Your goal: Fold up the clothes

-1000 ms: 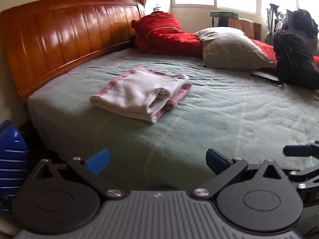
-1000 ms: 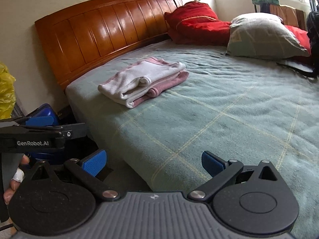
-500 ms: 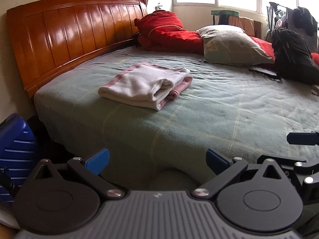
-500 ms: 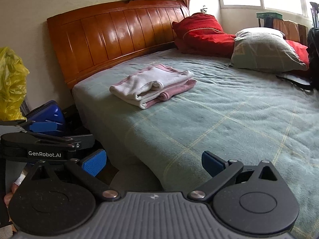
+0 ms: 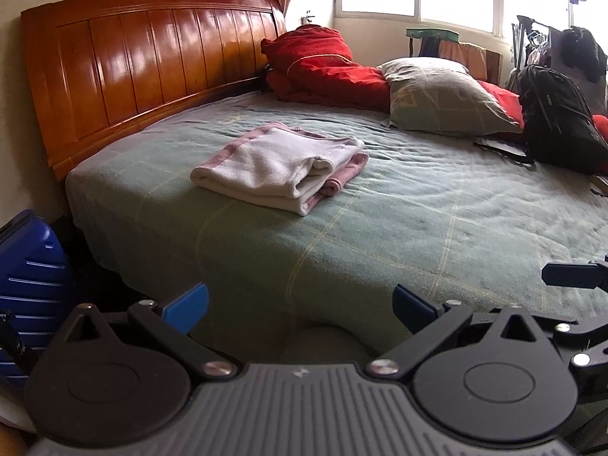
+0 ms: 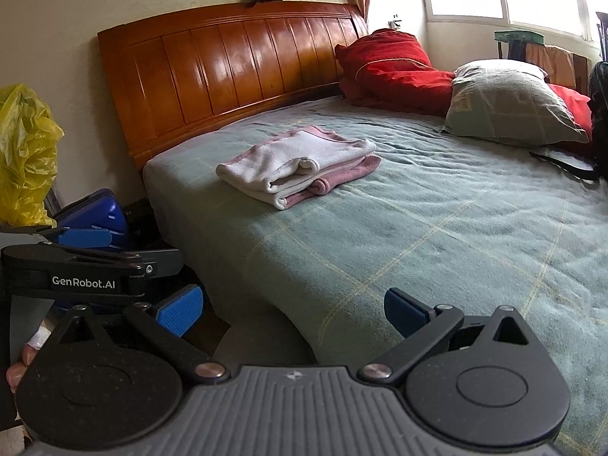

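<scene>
Left wrist view, my left gripper (image 5: 300,306): it is wide open and holds nothing. It sits low in the frame, in front of the bed (image 5: 437,228) edge.
Left wrist view, the clothes: the folded clothes (image 5: 279,167) lie on the green bed cover, in the middle left of the frame, well apart from my gripper. White cloth is on top and pink cloth peeks out below.
Left wrist view, other things: a red blanket (image 5: 323,64) and a pillow (image 5: 444,95) are at the top. A black backpack (image 5: 558,117) is at the right.
Right wrist view, my right gripper (image 6: 292,309): it is wide open and empty, low in the frame.
Right wrist view, the clothes: the same pile (image 6: 300,165) sits in the upper middle, near the wooden headboard (image 6: 228,72).
How it will handle: I think the pile is soft, light and floppy. It looks folded already. To move it, I would pinch the thick folded edge facing me, so the layers stay together.
</scene>
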The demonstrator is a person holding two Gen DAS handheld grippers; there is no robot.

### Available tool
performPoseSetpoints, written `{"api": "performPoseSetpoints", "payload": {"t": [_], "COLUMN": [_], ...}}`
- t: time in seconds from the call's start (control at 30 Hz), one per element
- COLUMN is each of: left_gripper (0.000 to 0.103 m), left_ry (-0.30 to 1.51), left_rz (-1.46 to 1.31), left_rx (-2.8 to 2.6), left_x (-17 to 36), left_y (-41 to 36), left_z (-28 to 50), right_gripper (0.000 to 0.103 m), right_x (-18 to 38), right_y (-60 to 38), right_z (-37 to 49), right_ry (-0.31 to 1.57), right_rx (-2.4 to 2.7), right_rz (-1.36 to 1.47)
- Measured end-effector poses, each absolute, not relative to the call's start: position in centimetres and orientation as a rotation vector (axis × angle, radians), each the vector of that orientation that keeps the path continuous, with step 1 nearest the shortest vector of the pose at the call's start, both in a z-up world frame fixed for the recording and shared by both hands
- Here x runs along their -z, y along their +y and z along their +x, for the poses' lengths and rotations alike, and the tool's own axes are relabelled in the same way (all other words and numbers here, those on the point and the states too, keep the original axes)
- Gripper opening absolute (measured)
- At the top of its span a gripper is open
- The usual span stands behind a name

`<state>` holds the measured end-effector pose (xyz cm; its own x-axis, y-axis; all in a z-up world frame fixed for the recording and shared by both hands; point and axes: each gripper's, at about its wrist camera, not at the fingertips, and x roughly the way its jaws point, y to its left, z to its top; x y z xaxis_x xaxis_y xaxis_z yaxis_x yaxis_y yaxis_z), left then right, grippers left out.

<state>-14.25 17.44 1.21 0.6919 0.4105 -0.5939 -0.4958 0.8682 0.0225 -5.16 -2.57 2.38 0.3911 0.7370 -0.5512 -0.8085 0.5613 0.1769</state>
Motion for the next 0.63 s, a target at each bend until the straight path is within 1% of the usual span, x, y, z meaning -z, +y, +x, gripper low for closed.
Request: {"api": "performPoseSetpoints", "payload": {"t": [0.63], "left_gripper": [0.102], "left_ry": [0.626], "left_rz": [-0.145], "left_rx": [-0.510], "left_x": [-1.43], "left_y": [17.31], "left_z": [-14.38], "right_gripper": [0.103], "right_x": [-2.37], "right_y": [-2.60], "right_z": [-5.35], "right_ry": [0.634], "right_rx": [-0.987], "right_rz": [-0.130]}}
